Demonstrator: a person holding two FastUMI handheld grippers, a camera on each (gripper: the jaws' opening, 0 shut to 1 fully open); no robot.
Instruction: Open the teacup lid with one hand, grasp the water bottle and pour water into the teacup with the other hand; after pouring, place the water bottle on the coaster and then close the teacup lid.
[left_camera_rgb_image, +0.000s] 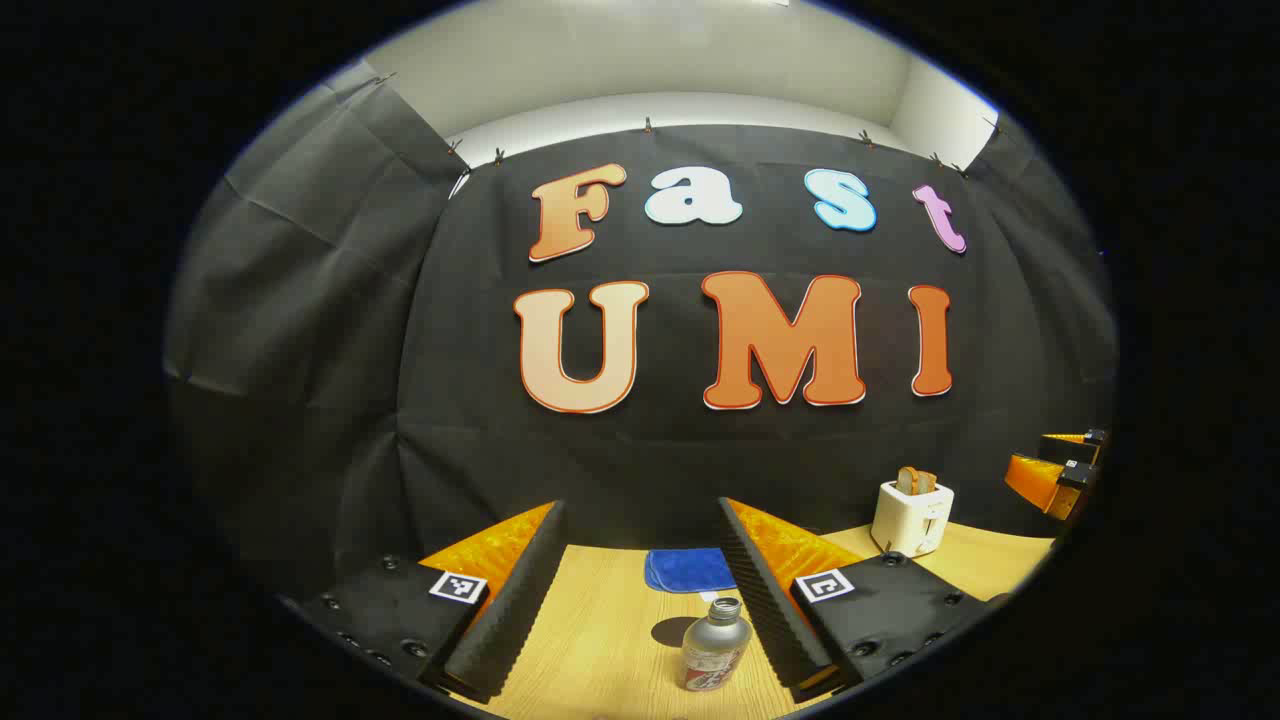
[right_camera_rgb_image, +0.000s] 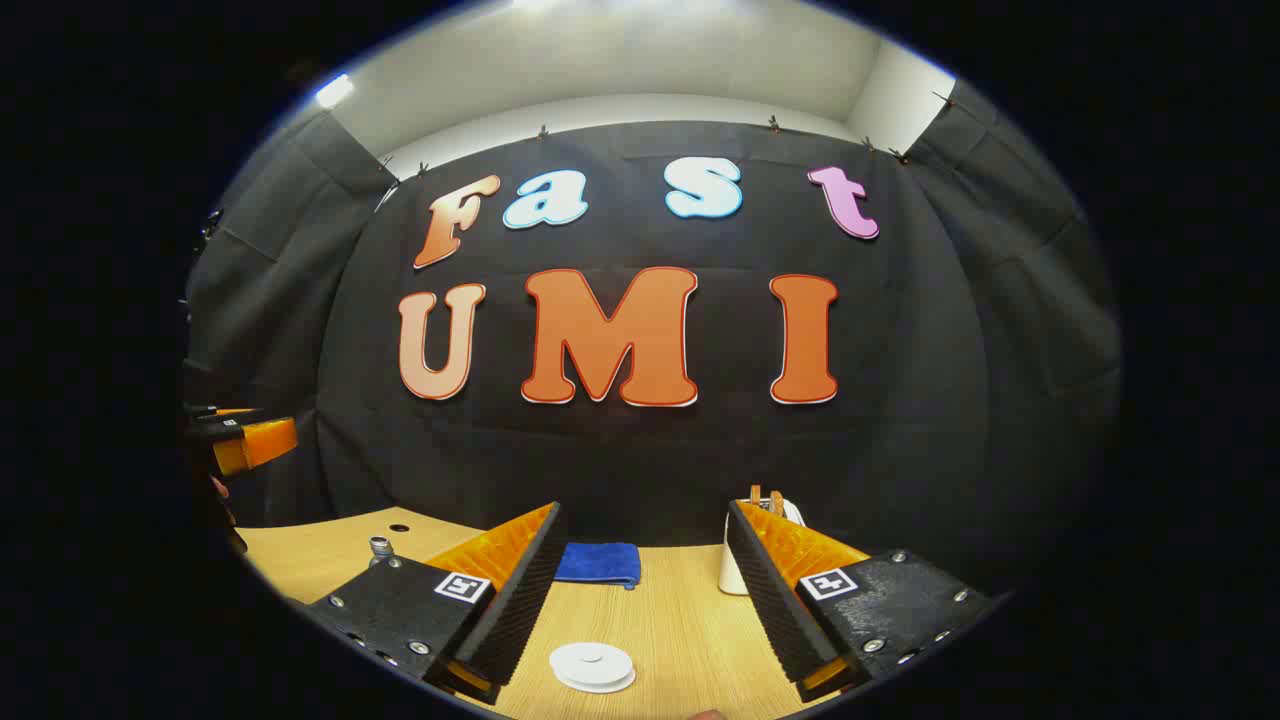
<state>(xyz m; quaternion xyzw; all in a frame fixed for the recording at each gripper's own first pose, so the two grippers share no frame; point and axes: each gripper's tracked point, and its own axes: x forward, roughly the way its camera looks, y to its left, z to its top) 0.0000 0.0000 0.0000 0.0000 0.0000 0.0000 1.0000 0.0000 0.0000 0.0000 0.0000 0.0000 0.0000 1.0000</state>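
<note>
Both my grippers gape wide and empty; the bottle (left_camera_rgb_image: 716, 645) stands upright at twelve o'clock between my left gripper (left_camera_rgb_image: 640, 590) fingers, nearer than my right gripper (right_camera_rgb_image: 640, 595).

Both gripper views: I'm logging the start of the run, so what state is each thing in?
Water bottle: upright on the table, between the open jaws, not gripped.
Left gripper: open, holding nothing.
Right gripper: open, holding nothing.
White disc: flat on the table, untouched; lid or coaster, cannot tell.
Blue cloth: folded, lying flat.
Toaster: upright, bread sticking up.
</note>
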